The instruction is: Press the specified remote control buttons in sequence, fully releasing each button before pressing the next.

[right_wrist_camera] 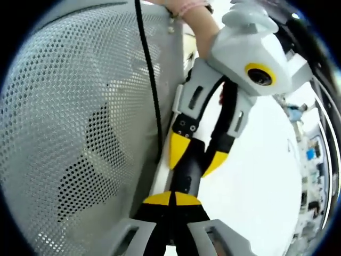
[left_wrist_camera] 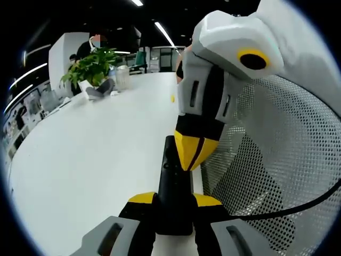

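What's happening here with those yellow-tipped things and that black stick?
A person holds a pair of tongs in each hand. The left tongs grip a black remote control over a white table. The right tongs, closed, press their tips down onto its upper end, beside a mesh chair back.

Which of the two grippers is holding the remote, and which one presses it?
The left gripper holds the remote between its fingers; the right gripper, fingers closed, presses it from above.

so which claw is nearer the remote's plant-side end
Right. The right claw rests its shut tips on the remote near that end; the left claw clamps the opposite end.
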